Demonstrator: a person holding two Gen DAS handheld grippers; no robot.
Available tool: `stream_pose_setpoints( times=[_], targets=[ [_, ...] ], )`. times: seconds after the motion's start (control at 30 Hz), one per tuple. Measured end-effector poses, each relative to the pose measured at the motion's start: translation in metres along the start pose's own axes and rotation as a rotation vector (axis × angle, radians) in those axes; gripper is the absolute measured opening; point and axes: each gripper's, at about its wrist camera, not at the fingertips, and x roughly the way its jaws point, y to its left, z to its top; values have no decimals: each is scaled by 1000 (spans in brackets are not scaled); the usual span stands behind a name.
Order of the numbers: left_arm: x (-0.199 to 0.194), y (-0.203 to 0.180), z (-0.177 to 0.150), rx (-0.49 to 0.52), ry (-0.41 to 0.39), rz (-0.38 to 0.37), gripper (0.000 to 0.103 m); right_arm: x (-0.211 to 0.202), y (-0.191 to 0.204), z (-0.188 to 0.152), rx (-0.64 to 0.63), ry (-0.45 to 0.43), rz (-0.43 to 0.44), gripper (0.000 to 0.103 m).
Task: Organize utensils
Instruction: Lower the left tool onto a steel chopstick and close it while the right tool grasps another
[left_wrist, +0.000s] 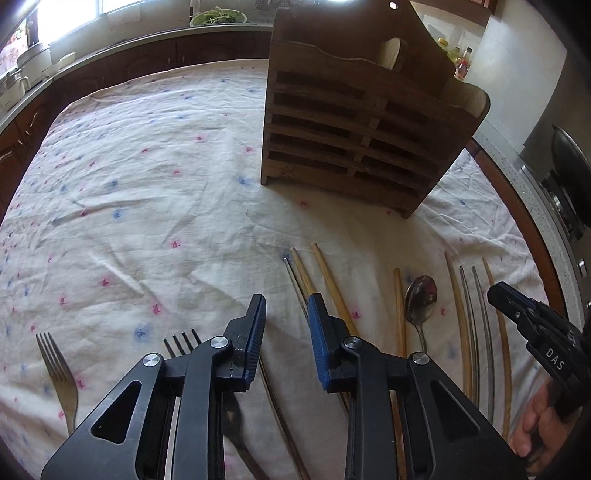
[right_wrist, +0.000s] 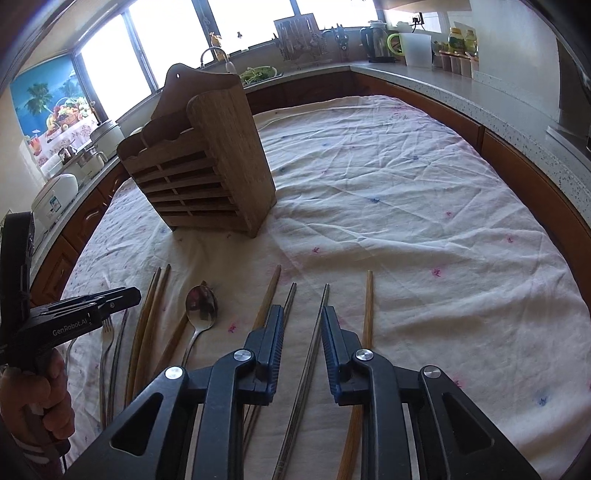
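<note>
A wooden slatted utensil holder (left_wrist: 354, 129) stands upright on the cloth-covered table; it also shows in the right wrist view (right_wrist: 199, 173). Wooden chopsticks (left_wrist: 330, 280), metal chopsticks (left_wrist: 469, 306), a steel spoon (left_wrist: 421, 295) and two forks (left_wrist: 55, 365) lie flat in a row near me. My left gripper (left_wrist: 287, 306) is open and empty, low over a thin metal chopstick and the wooden ones. My right gripper (right_wrist: 303, 317) is open and empty, with a metal chopstick (right_wrist: 317, 332) lying between its fingers below. The spoon shows in the right wrist view (right_wrist: 201, 306).
The white flowered tablecloth (left_wrist: 147, 184) covers the round table. A kitchen counter (right_wrist: 461, 85) with a kettle, jars and a rice cooker (right_wrist: 55, 199) curves around behind. A stove (left_wrist: 569, 184) sits at right.
</note>
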Motion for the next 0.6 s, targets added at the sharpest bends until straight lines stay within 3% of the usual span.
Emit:
stream_pose_setpoints(
  times=[0.2,0.4,0.6],
  targets=[
    [3,-1,1,38,-3,-3,16,19,0,1,-12,53,-6,16],
    [7,-2,13,74,45,-26,16,22,3,5,-51,68,-27,13],
    [11,-17,10,172,41,36,15,25,4,7,-69,82,-26,13]
  ],
)
